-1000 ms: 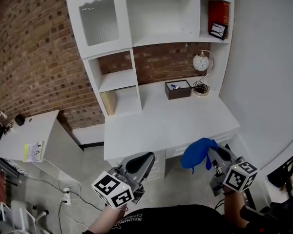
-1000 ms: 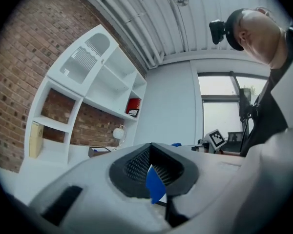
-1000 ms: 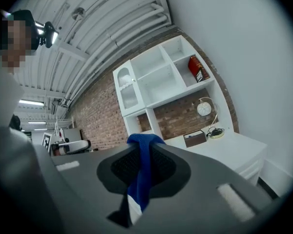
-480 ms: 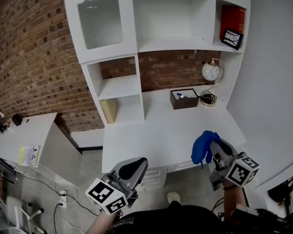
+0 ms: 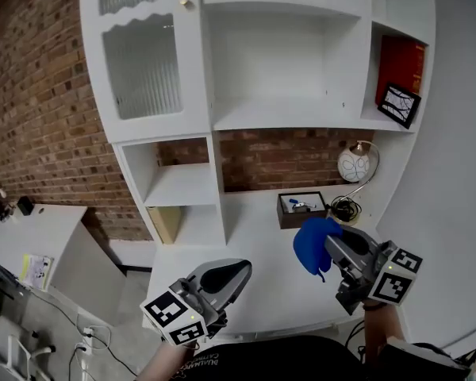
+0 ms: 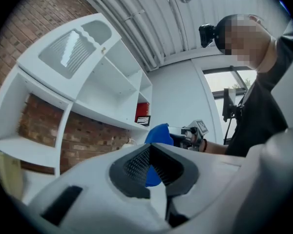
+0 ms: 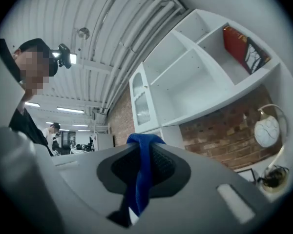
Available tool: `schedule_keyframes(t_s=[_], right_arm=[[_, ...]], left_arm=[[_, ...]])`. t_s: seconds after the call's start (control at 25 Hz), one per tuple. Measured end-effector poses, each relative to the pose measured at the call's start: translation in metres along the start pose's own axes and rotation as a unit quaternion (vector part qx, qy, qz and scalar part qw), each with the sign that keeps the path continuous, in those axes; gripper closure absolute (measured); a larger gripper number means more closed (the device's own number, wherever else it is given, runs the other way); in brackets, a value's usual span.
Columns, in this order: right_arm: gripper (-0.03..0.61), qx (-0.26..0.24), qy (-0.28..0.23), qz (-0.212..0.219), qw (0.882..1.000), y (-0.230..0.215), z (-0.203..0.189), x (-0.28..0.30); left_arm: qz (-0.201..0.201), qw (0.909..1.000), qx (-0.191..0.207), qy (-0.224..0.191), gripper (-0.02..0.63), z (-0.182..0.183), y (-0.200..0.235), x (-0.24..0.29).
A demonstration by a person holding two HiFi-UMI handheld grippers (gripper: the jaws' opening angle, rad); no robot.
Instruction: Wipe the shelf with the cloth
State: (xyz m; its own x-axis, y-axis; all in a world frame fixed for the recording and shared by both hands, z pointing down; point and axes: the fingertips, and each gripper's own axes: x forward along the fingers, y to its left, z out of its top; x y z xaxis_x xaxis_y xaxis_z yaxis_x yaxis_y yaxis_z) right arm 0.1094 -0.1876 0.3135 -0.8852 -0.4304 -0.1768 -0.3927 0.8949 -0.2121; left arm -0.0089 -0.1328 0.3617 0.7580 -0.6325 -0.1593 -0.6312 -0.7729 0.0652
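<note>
Right gripper (image 5: 331, 246) raised, fingers (image 7: 163, 167) pinching cloth (image 5: 309, 244); left gripper (image 5: 239, 270) fingers together.

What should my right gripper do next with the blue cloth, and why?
Probably lift the right gripper up and forward toward the wide middle shelf. Its jaws are shut on the blue cloth, which hangs above the desk and touches no shelf board yet.

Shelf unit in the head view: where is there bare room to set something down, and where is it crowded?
Free: the wide middle shelf, between the glass door and the cubby holding the red book; the desktop left of the brown box. Crowded: the desk's right end, with box and lamp.
</note>
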Motion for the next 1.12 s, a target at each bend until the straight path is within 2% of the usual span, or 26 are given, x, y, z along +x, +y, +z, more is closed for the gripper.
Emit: schedule_keyframes(t_s=[0.16,0.28,0.48,0.72,0.84,0.96,1.12], right_arm=[[0.540,-0.051,0.003,0.048,0.998,-0.030,0.033,0.034],[0.540,-0.072,-0.014,0.071,0.995,-0.052,0.059,0.059],[0.540,-0.104,-0.051,0.070,0.991,-0.079,0.106,0.106],[0.540,-0.178,-0.100,0.054,0.977,-0.083,0.184,0.162],[0.540,-0.220,-0.082,0.033,0.972,-0.091,0.211,0.200],[0.538,-0.274,-0.051,0.010,0.960,-0.102,0.226,0.243],[0.538,-0.339,0.006,-0.015,0.941,-0.123,0.226,0.306]], left_arm=[[-0.049,0.9988,0.002,-0.007,0.611,0.010,0.016,0.061],[-0.082,0.9961,0.004,0.031,0.611,0.019,0.026,0.102],[-0.140,0.9863,-0.004,0.087,0.611,0.029,0.034,0.145],[-0.209,0.9736,-0.034,0.086,0.611,0.049,0.051,0.171],[-0.249,0.9631,-0.033,0.097,0.611,0.056,0.052,0.173],[-0.292,0.9509,-0.023,0.100,0.611,0.065,0.050,0.169],[-0.308,0.9457,-0.008,0.102,0.611,0.061,0.057,0.168]])
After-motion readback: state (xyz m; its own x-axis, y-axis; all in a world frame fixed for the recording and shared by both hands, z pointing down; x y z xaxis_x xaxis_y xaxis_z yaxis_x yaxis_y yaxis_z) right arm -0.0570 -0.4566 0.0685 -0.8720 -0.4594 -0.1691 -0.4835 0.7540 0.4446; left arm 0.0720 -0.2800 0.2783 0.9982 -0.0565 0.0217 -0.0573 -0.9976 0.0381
